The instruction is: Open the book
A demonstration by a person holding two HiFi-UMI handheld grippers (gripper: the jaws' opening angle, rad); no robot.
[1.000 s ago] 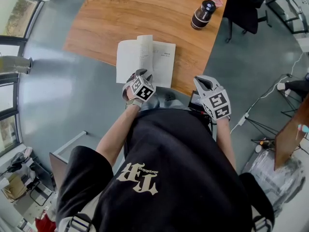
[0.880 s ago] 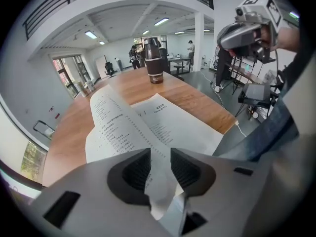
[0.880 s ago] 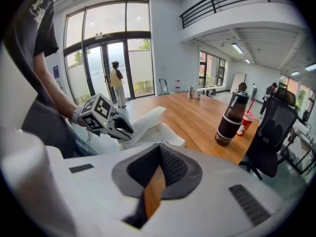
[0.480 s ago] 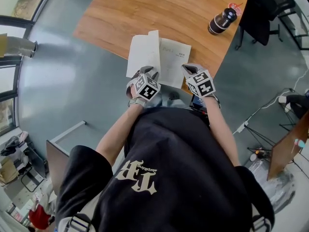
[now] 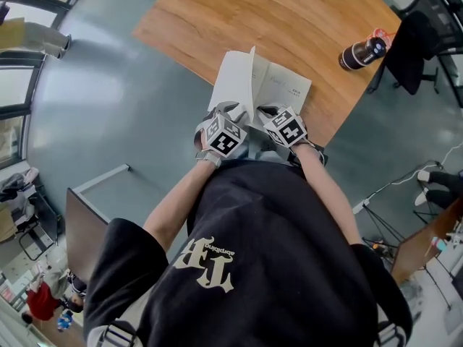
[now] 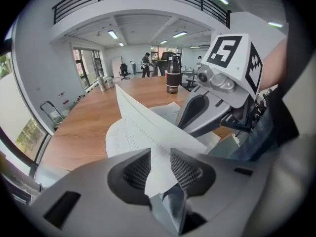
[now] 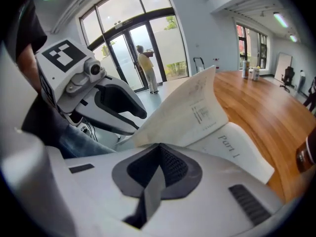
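The book [image 5: 278, 89] lies open on the wooden table [image 5: 289, 13] near its front edge, with one page [image 5: 251, 74] standing up from the spine. My left gripper [image 5: 230, 120] is at the book's near edge, shut on that page [image 6: 148, 132], which runs between its mesh pads [image 6: 185, 171]. My right gripper [image 5: 273, 116] sits close beside it on the right. Its jaws look closed in the right gripper view [image 7: 159, 149], with the raised page's [image 7: 190, 115] lower edge right at their tips. Below that page lies one printed "Part 1" [image 7: 232, 147].
A dark drinks bottle [image 5: 364, 51] stands at the table's far right, with a black chair [image 5: 427, 42] beyond it. Grey floor surrounds the table. A metal frame [image 5: 87, 215] stands at the left. A person [image 7: 146, 68] stands by the glass doors.
My right gripper has swung in from the person's right side, down to the book's near edge beside the left gripper. The left gripper has lifted the page a little higher.
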